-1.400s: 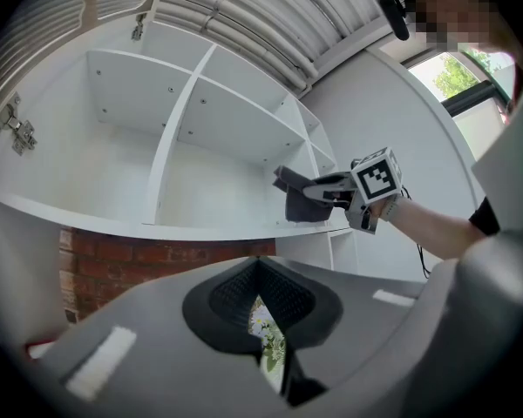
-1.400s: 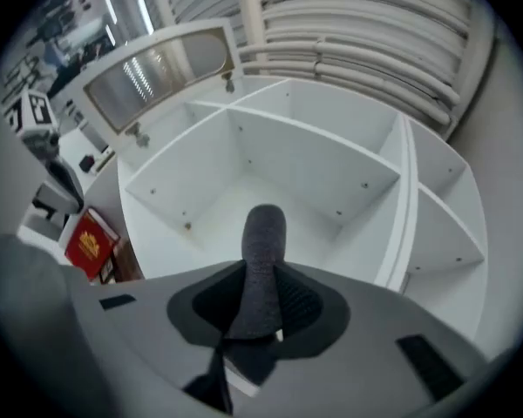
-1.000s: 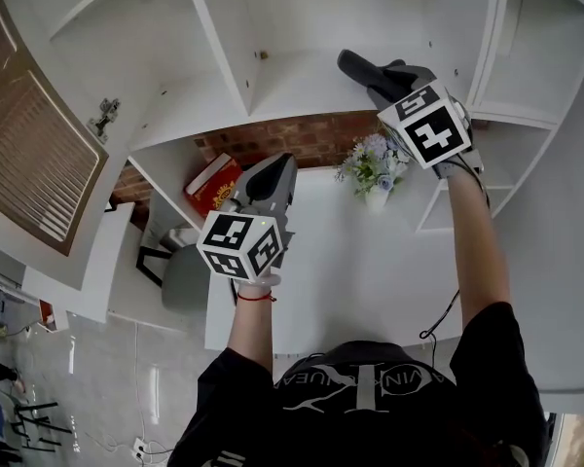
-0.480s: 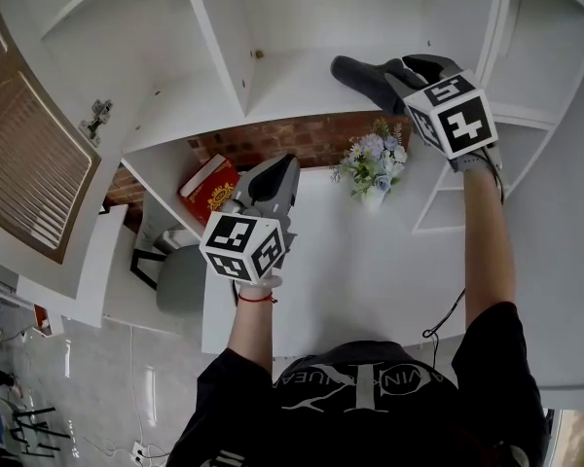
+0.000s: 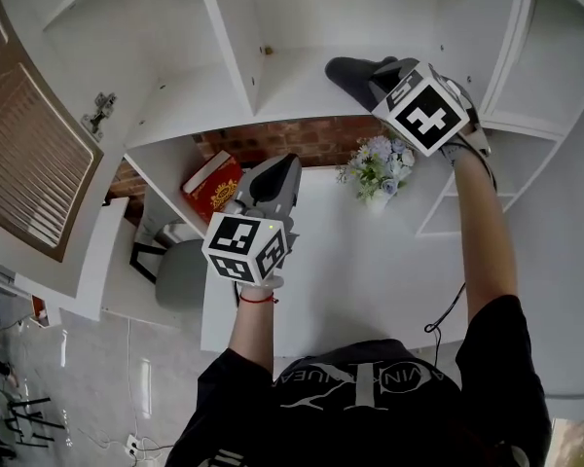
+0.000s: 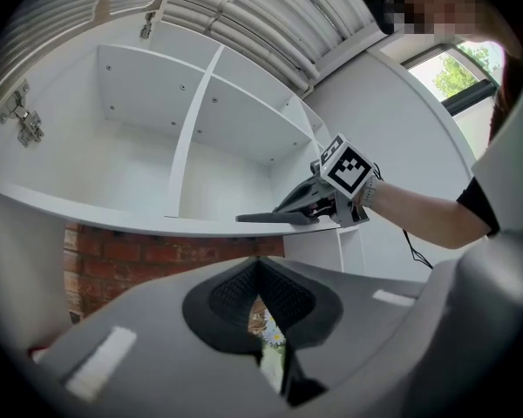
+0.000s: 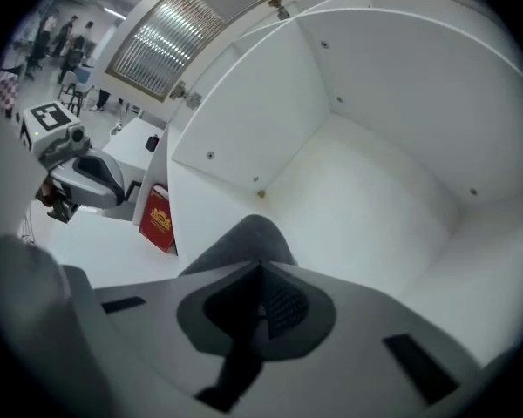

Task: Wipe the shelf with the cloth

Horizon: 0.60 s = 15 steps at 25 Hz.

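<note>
A dark grey cloth [image 5: 348, 69] lies flat on the white shelf [image 5: 292, 90] of the upper right bay. My right gripper [image 5: 378, 78] is at its near end, jaws shut, with the cloth's edge pinched between the tips. In the right gripper view the cloth [image 7: 244, 240] spreads out from the right gripper's [image 7: 260, 268] closed tips onto the shelf floor [image 7: 366, 216]. The left gripper view shows the cloth [image 6: 275, 219] flat on the shelf edge. My left gripper [image 5: 277, 168] hangs lower, over the desk, shut and empty [image 6: 260, 270].
An upright divider [image 5: 224, 27] bounds the bay on the left. Below the shelf are a brick wall [image 5: 302, 136], a flower bunch [image 5: 375, 168], a red book [image 5: 211, 183] in a side cubby, a white desk [image 5: 341, 261] and a grey chair [image 5: 180, 275].
My right gripper swung a little right, then came back left onto the cloth's near end. The left gripper has stayed almost still.
</note>
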Available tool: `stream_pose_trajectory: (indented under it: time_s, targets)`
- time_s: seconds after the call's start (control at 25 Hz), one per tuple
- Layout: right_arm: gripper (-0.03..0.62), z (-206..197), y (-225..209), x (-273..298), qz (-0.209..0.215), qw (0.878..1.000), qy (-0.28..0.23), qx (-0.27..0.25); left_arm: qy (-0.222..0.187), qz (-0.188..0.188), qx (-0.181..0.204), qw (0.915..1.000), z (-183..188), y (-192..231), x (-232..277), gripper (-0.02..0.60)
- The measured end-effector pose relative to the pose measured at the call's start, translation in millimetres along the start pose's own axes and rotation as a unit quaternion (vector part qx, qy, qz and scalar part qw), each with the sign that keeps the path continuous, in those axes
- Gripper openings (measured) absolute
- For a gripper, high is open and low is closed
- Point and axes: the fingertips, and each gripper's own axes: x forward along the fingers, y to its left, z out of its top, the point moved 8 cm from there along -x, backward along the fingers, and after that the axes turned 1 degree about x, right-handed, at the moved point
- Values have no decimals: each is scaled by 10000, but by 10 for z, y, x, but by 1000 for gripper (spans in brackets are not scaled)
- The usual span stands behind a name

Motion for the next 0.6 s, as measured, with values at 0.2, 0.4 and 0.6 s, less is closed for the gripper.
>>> stream_pose_trajectory:
  time_s: [0.2, 0.4, 0.6]
  targets:
    - [11, 270, 144, 155, 449, 9987, -216, -129, 36, 173, -1, 9998, 24, 129, -66, 11]
    - [10, 568, 324, 297, 811, 9952, -397, -388, 64, 330, -42, 9994, 16, 209, -141, 11]
    - [9, 809, 502, 395, 1120, 9903, -581, -578, 113, 519, -69, 9986, 15, 301, -233, 11]
